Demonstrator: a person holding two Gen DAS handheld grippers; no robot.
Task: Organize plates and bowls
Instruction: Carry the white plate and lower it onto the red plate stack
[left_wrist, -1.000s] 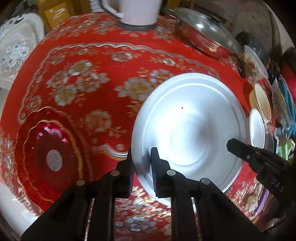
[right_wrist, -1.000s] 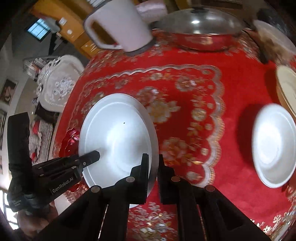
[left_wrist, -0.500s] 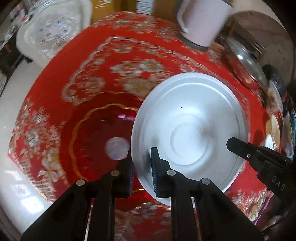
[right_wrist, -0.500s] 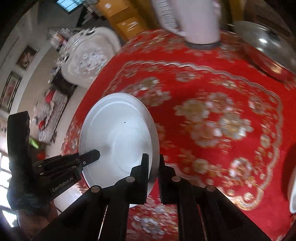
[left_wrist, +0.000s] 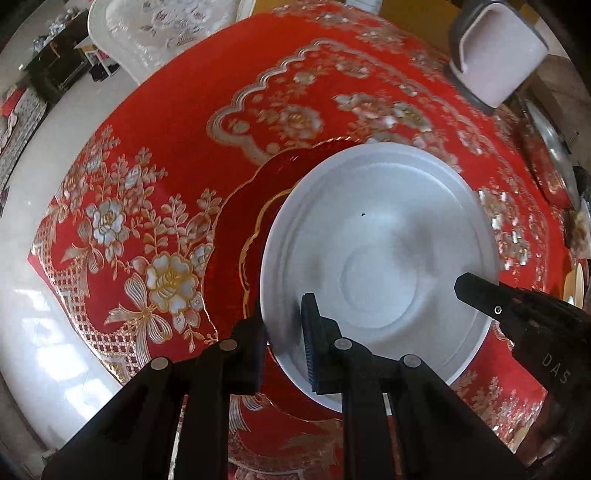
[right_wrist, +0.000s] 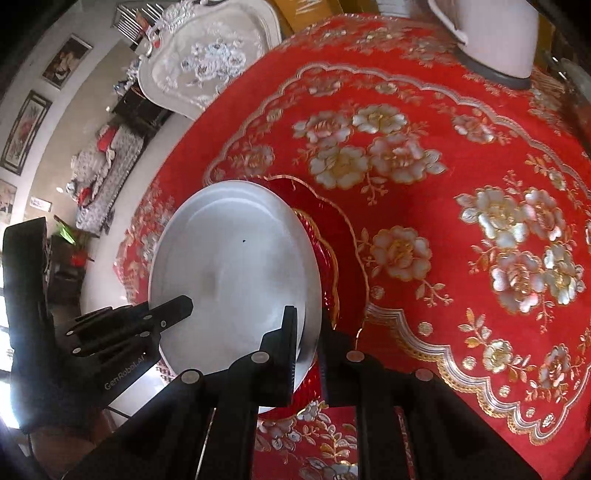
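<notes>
In the left wrist view the left gripper (left_wrist: 284, 325) pinches the near-left rim of the round white plate (left_wrist: 380, 254) above a red gold-edged scalloped glass dish (left_wrist: 240, 221), while in the right wrist view the right gripper (right_wrist: 308, 336) clamps that plate's near-right rim over the red floral tablecloth (right_wrist: 424, 221).

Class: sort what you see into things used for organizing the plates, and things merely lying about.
In use: white plate, red plate, left tool, right tool.
Lying about: white jug, lidded pan, tablecloth.
</notes>
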